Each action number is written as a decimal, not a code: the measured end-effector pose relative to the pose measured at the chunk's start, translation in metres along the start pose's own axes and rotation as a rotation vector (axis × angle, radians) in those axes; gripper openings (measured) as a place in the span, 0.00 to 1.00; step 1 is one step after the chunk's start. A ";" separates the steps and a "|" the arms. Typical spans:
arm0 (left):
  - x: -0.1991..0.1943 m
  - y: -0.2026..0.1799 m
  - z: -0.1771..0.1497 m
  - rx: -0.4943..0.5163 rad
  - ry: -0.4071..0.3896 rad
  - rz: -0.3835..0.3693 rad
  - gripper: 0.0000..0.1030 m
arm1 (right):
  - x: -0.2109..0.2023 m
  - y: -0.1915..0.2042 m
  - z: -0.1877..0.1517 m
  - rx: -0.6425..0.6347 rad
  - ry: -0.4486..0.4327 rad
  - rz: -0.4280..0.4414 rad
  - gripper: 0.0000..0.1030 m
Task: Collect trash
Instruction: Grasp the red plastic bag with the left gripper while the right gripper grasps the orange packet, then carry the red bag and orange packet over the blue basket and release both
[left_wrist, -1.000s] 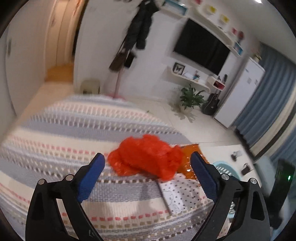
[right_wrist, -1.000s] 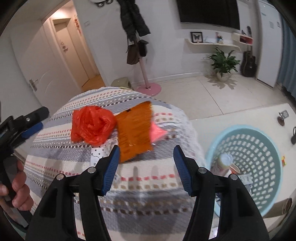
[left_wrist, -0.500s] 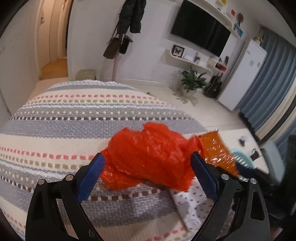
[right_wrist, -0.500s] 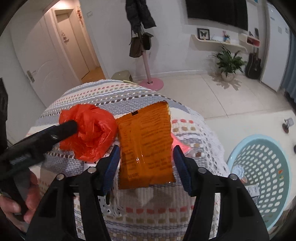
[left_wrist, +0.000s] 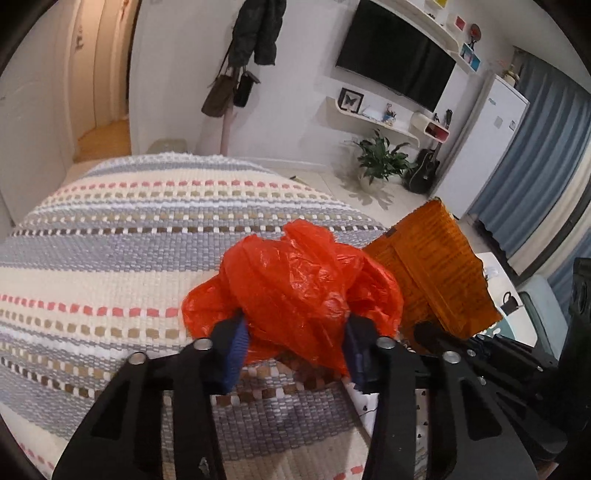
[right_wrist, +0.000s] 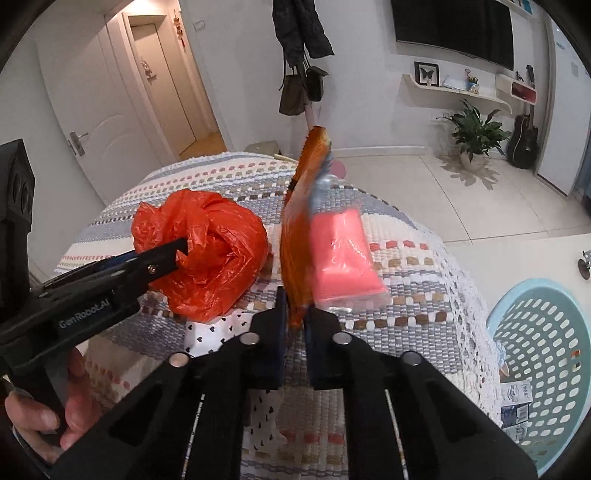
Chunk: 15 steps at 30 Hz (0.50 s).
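in the left wrist view the left tongs (left_wrist: 295, 343) pinch the crumpled red bag (left_wrist: 295, 288) at centre frame over the striped cloth (left_wrist: 129, 258); the orange packet (left_wrist: 436, 273) shows broadside at right. the right wrist view shows what that one hides: the right tongs (right_wrist: 294, 325) clamped on the packet edge-on, a pink packet (right_wrist: 343, 258) beside it, and a blue basket (right_wrist: 546, 339) at lower right.

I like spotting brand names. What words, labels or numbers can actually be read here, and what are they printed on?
"GenRobot.AI": white lettering on the black left gripper, seen from the right wrist camera.
Flat orange foil wrapper: lines of dark print, too small to read.
Blue-and-white carton in the light blue plastic basket: print too blurred to read.
White fridge: stickers unreadable.
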<state>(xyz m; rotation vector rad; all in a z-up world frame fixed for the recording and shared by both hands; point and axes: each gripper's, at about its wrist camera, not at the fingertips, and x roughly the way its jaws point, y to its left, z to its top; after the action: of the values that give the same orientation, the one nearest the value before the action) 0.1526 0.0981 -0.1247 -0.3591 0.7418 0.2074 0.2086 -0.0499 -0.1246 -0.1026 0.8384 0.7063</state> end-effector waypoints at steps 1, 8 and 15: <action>-0.002 -0.002 0.000 0.004 -0.011 0.010 0.35 | -0.003 0.000 0.000 0.001 -0.012 -0.001 0.04; -0.016 0.008 0.001 -0.031 -0.061 0.018 0.30 | -0.016 -0.005 0.004 0.012 -0.058 -0.001 0.02; -0.051 -0.003 0.008 -0.017 -0.154 -0.028 0.29 | -0.051 -0.013 0.007 0.034 -0.148 -0.037 0.02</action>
<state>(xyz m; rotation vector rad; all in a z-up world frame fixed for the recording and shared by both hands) 0.1222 0.0952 -0.0830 -0.3648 0.5833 0.2128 0.1979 -0.0849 -0.0859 -0.0346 0.7050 0.6562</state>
